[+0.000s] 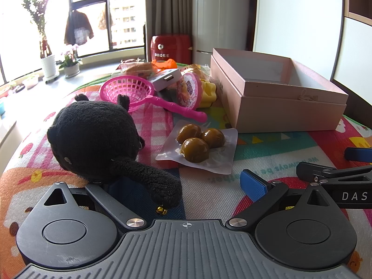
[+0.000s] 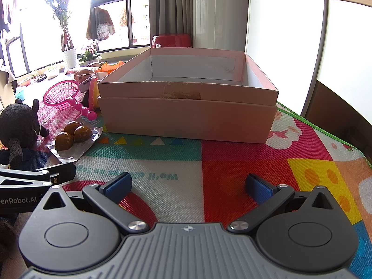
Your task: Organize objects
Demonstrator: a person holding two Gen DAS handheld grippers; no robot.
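Note:
A black plush toy point(image 1: 95, 134) lies on the colourful mat, its arm reaching between my left gripper's fingers; it also shows in the right wrist view point(image 2: 19, 125). My left gripper point(image 1: 183, 186) is open, its left pad hidden behind the plush, its right blue pad point(image 1: 253, 184) visible. A clear packet of three brown balls point(image 1: 200, 144) lies just ahead, also seen from the right point(image 2: 73, 137). An open pink cardboard box point(image 1: 279, 93) stands at the right. My right gripper point(image 2: 188, 187) is open and empty, facing the box point(image 2: 188, 114).
A pink toy strainer point(image 1: 130, 90), a pink-rimmed round packet point(image 1: 188, 88), a yellow toy point(image 1: 208, 93), a white device point(image 1: 166, 78) and wrapped bread point(image 1: 139, 68) are piled behind. A red appliance point(image 1: 171, 47) and potted plants point(image 1: 47, 65) stand at the window. The mat's green edge point(image 2: 325, 130) runs right.

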